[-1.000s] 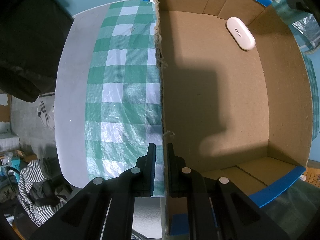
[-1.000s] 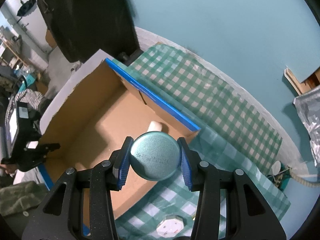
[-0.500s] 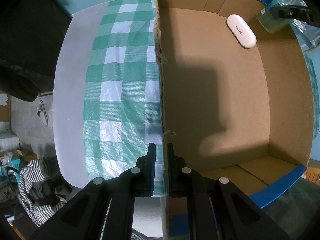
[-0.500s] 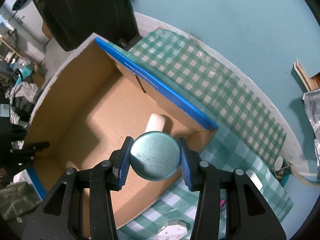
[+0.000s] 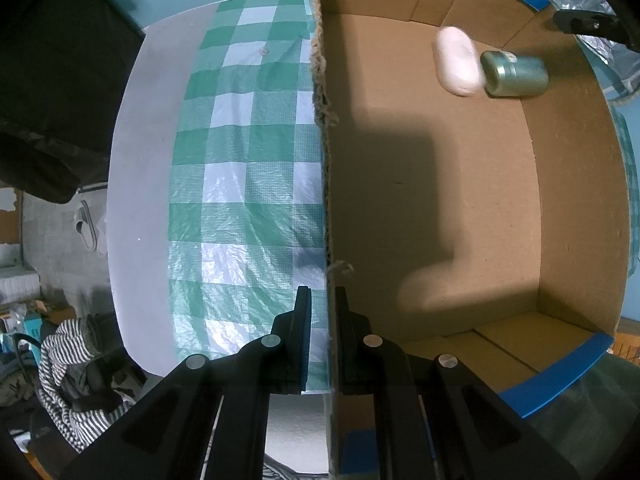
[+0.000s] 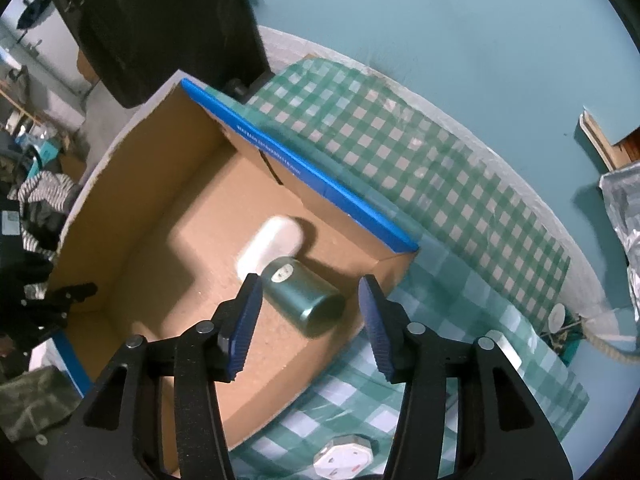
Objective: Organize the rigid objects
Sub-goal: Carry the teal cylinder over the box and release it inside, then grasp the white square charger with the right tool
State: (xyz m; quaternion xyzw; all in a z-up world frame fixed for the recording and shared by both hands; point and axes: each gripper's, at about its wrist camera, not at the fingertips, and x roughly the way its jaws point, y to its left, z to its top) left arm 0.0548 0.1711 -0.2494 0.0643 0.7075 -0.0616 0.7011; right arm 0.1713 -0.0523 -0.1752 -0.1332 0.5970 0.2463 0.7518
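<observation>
Right wrist view: the green can (image 6: pixel 306 300) lies in the box (image 6: pixel 132 216) between and beyond the right gripper (image 6: pixel 310 322), fingers spread wide, empty; the left gripper (image 5: pixel 322 338) pinches the box wall.

We see a lived-in home room, not a lab or a shop. A green checked plastic tablecloth (image 6: pixel 420 168) covers the table by a plain teal wall (image 6: pixel 460 32). Past the table's left edge, striped clothes (image 5: pixel 76 364) and slippers (image 5: pixel 86 226) lie on the tiled floor (image 5: pixel 52 236).
</observation>
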